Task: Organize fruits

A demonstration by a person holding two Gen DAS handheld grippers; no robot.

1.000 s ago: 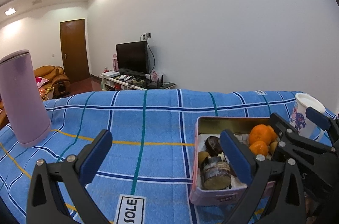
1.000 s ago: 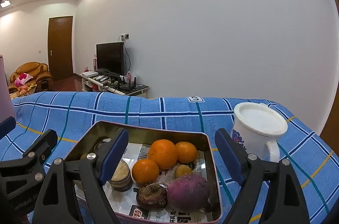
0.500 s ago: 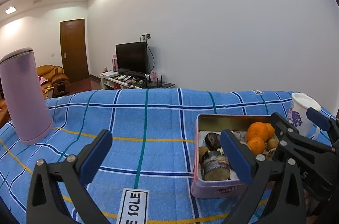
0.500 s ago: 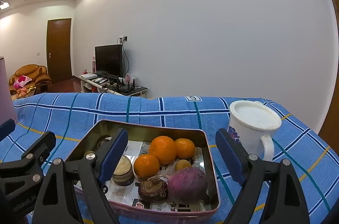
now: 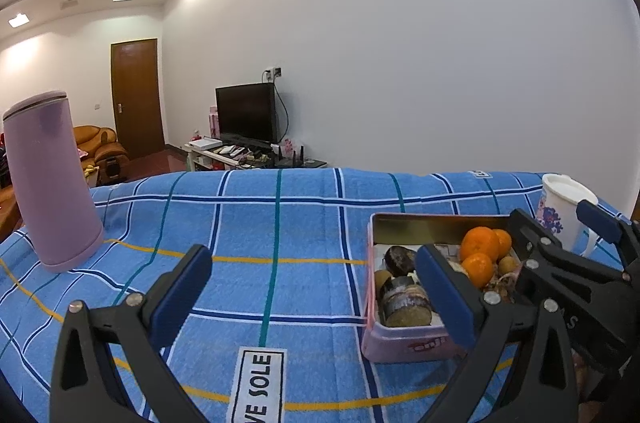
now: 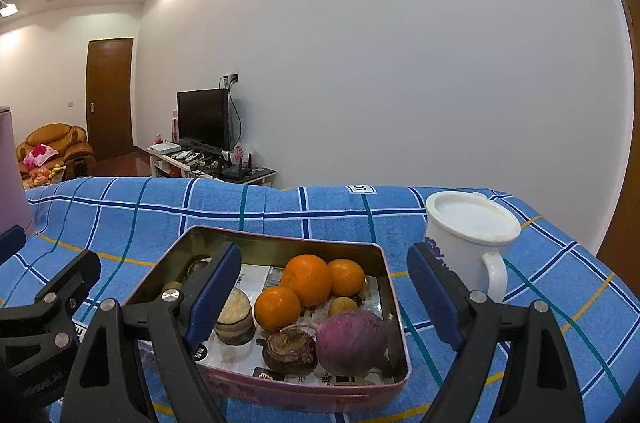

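A pink rectangular tin (image 6: 280, 389) stands on the blue checked cloth; it also shows in the left wrist view (image 5: 400, 345). In it lie three oranges (image 6: 307, 279), a purple round fruit (image 6: 351, 341), a dark brown fruit (image 6: 290, 349), a small yellow fruit (image 6: 342, 306) and a cut brown piece (image 6: 235, 319). My right gripper (image 6: 326, 285) is open and empty, above the tin's near side. My left gripper (image 5: 316, 283) is open and empty, over bare cloth left of the tin.
A white mug (image 6: 472, 243) stands right of the tin, and shows in the left wrist view (image 5: 562, 209). A tall lilac tumbler (image 5: 50, 179) stands at the far left. The cloth's far edge drops off toward a room with a TV (image 5: 246, 113).
Both grippers have drawn back and risen slightly; the tin and mug look a little farther away. Both stay open and nothing was picked up.
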